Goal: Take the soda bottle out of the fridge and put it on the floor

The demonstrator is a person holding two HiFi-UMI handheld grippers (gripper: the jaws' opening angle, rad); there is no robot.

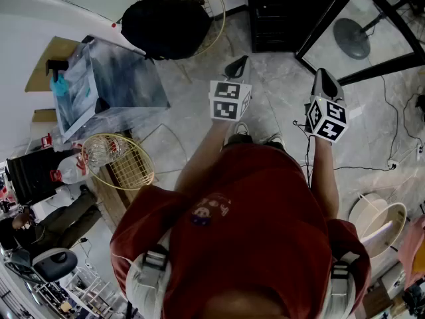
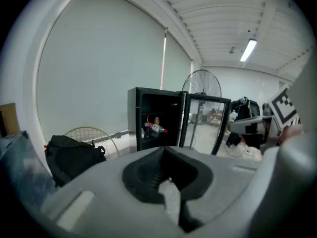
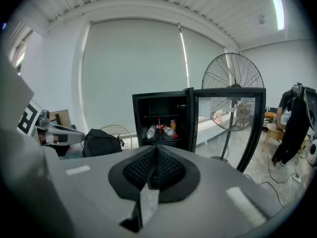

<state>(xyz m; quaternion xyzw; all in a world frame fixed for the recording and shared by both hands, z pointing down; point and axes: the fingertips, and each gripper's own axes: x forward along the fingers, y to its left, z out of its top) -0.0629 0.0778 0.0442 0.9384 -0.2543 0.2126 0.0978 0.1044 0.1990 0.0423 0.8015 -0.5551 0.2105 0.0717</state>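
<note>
The black mini fridge (image 3: pixel 163 125) stands open ahead, its glass door (image 3: pixel 228 125) swung out to the right. On its shelf lies the soda bottle (image 3: pixel 170 131) with a red label, next to a clear bottle (image 3: pixel 150 132) and a can (image 3: pixel 173 123). The left gripper view shows the same soda bottle (image 2: pixel 155 128) inside the fridge (image 2: pixel 156 123). My left gripper (image 2: pixel 162 155) and right gripper (image 3: pixel 154 155) are both shut and hold nothing, well short of the fridge. From the head view, left gripper (image 1: pixel 237 62) and right gripper (image 1: pixel 323 76) point toward the fridge (image 1: pixel 272 15).
A black bag (image 1: pixel 166 25) rests against a wire chair left of the fridge. A glass-topped table (image 1: pixel 113 85) stands further left. A standing fan (image 3: pixel 233 81) is behind the door. Cables (image 1: pixel 398 155) trail on the marble floor at right. A person (image 3: pixel 292 123) stands far right.
</note>
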